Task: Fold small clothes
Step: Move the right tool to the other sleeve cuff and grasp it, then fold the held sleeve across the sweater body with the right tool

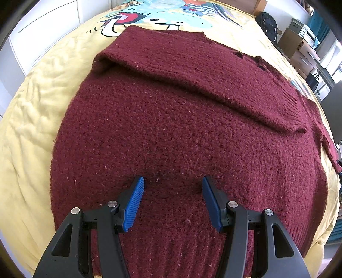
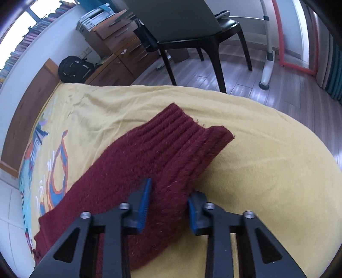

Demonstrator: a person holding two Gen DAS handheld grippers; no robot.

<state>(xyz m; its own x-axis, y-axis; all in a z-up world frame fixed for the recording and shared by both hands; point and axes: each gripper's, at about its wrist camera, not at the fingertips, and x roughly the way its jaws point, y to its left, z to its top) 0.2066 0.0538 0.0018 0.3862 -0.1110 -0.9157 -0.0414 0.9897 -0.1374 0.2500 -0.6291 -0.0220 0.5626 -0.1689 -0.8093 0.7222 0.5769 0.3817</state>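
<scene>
A maroon knit sweater lies flat on a yellow bed sheet. One sleeve is folded slantwise across its body. My left gripper points down at the lower body near the ribbed hem. It is open, its blue fingertips resting on flat knit. In the right wrist view the other sleeve stretches over the sheet, with its ribbed cuff at the far end. My right gripper is shut on this sleeve a little behind the cuff, and the knit bunches up between the pads.
The sheet has a bright cartoon print beyond the sweater. Past the bed's edge are a dark chair, wooden drawers, a black backpack, a red-framed mirror and wood flooring. A white cabinet stands at the left.
</scene>
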